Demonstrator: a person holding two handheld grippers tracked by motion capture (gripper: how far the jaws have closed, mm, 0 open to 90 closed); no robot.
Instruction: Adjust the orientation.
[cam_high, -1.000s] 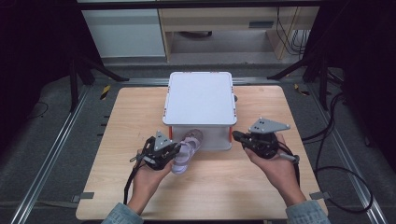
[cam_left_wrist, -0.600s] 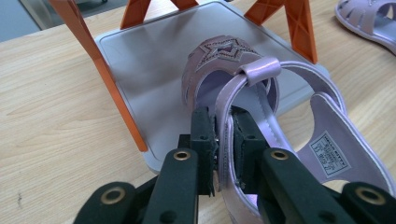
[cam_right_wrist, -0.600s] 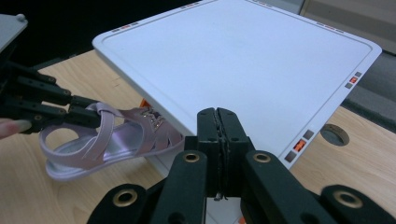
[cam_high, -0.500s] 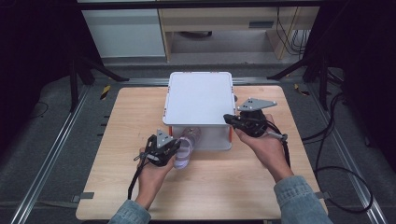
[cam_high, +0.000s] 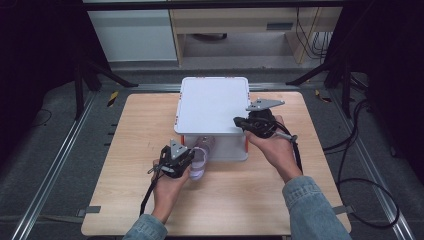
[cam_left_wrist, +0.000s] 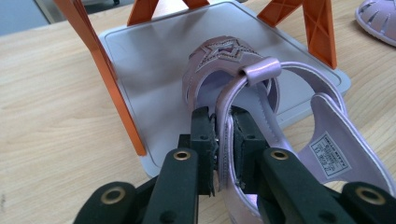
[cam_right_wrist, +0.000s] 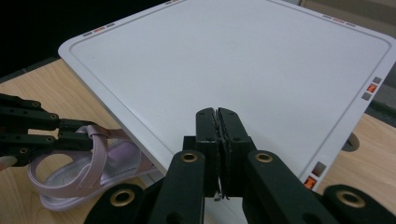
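Note:
A lilac strappy sandal (cam_left_wrist: 224, 65) lies with its toe on the grey lower shelf (cam_left_wrist: 154, 51) of a white rack (cam_high: 212, 105) with orange legs (cam_left_wrist: 112, 88). My left gripper (cam_left_wrist: 224, 135) is shut on the sandal's heel strap, at the rack's front left (cam_high: 192, 157). The sandal (cam_high: 200, 160) sticks out from under the rack's top toward me. My right gripper (cam_right_wrist: 217, 121) is shut with nothing between its pads, and hovers over the front right of the rack's white top (cam_right_wrist: 233, 56). In the right gripper view the sandal (cam_right_wrist: 93, 163) and left gripper (cam_right_wrist: 70, 135) appear at lower left.
The rack stands at the middle back of a wooden table (cam_high: 150, 115). A second lilac sandal (cam_left_wrist: 378, 18) lies on the table beyond the rack's right legs. Metal rails and black stands flank the table, and cables trail at the right.
My right hand has moved from the table beside the rack up and left, over the rack's top. My left hand has sunk slightly with the sandal.

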